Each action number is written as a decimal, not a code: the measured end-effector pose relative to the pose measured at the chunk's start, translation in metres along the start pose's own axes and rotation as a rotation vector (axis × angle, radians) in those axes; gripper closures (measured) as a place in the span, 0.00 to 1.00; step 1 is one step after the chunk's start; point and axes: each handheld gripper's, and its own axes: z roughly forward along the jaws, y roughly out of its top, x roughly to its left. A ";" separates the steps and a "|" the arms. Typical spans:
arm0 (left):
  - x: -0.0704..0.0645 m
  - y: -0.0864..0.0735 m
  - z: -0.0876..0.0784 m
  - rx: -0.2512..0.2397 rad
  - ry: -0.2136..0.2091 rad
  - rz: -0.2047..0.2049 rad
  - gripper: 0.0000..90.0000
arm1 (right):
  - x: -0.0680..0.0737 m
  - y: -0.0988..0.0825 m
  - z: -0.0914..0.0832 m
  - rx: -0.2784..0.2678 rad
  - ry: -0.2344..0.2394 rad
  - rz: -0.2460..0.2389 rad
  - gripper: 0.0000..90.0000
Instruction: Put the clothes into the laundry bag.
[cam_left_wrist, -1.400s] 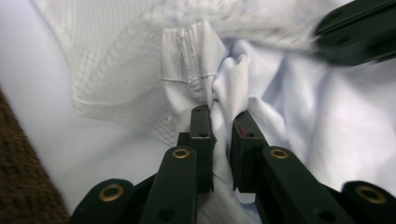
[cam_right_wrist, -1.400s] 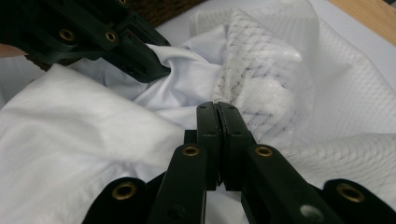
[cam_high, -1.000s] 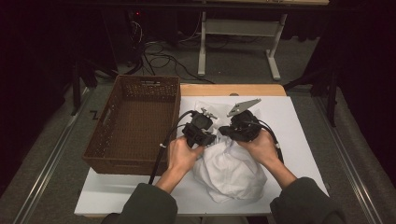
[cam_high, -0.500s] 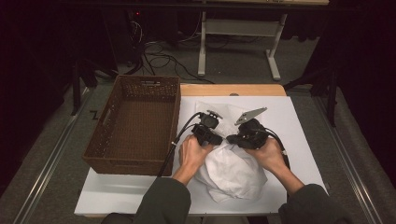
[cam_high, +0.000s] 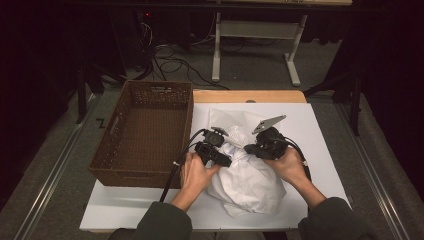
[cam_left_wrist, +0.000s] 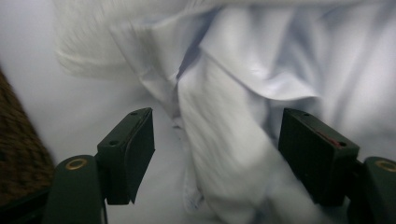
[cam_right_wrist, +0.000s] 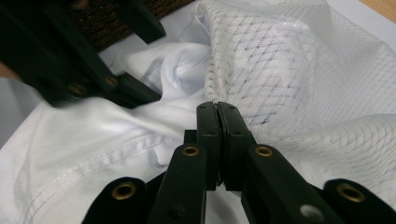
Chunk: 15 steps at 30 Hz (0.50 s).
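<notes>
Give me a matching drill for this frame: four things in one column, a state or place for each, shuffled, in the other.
Things:
1. left gripper
2. right gripper
3. wicker basket
4. white garment

States or places:
A. brown, stands at the left edge of the white board, nothing inside
B. jaws apart, just been opening, cloth lying between them unpressed
C. bunched on the white board between the two hands
D. jaws pressed together at the edge of the white mesh fabric

Pairs: 1-B, 2-D, 3-A, 4-C
</notes>
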 end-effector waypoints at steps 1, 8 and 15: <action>0.001 0.001 0.008 0.020 0.001 -0.013 0.29 | 0.000 0.000 0.000 0.000 0.000 0.001 0.99; -0.003 0.001 0.013 -0.025 -0.099 0.030 0.74 | -0.004 0.000 0.003 0.010 0.000 0.003 0.99; -0.011 -0.003 -0.024 -0.154 -0.121 0.126 0.95 | 0.000 0.005 -0.002 -0.012 0.005 -0.002 0.99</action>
